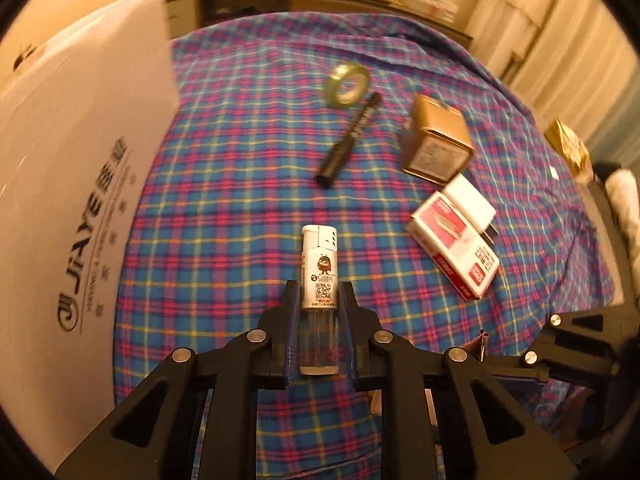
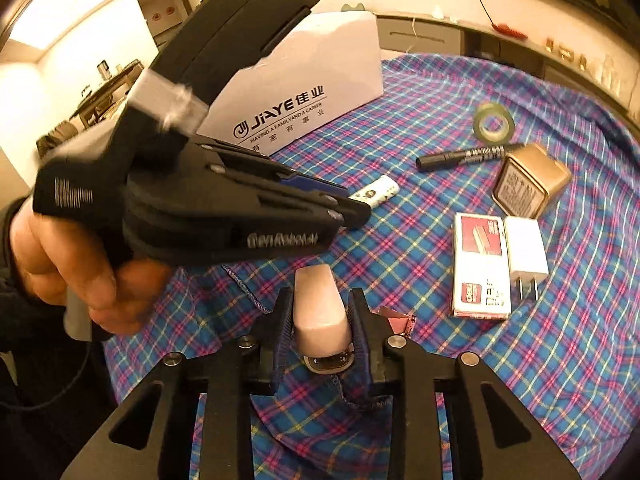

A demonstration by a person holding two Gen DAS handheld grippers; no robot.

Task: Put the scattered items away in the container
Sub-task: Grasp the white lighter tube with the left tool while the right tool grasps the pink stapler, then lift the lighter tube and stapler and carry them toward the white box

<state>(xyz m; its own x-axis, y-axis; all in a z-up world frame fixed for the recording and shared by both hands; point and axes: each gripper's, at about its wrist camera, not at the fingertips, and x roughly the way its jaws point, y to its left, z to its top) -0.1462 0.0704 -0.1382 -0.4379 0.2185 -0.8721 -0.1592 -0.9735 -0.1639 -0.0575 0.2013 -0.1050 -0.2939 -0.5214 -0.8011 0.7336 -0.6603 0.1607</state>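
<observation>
Lighter (image 1: 319,276) lies lengthwise between the left gripper's (image 1: 319,292) jaws on the plaid cloth (image 1: 240,168), white cap pointing away; the pads sit against its sides, clamped on it. Left gripper tilts steeply down toward the cloth. Seen from the right wrist, a hand (image 2: 76,256) wraps its handle from below, knuckles forward, fingers curled round the grip.

Right gripper (image 2: 322,312) also pitches down; its jaws close on a pink-capped bottle (image 2: 320,304), pads touching both sides, glass end toward the camera. A small pink clip (image 2: 396,318) lies just beside the right jaw.

White box (image 1: 80,152), printed JIAYE, stands at the cloth's left edge, well apart from the lighter.

Scattered farther off: tape roll (image 1: 347,81), marker (image 1: 350,140) just below it, gold tin (image 1: 436,140), white charger (image 1: 472,204) resting against a red-and-white carton (image 1: 452,240).

Desk itself hidden under cloth.
</observation>
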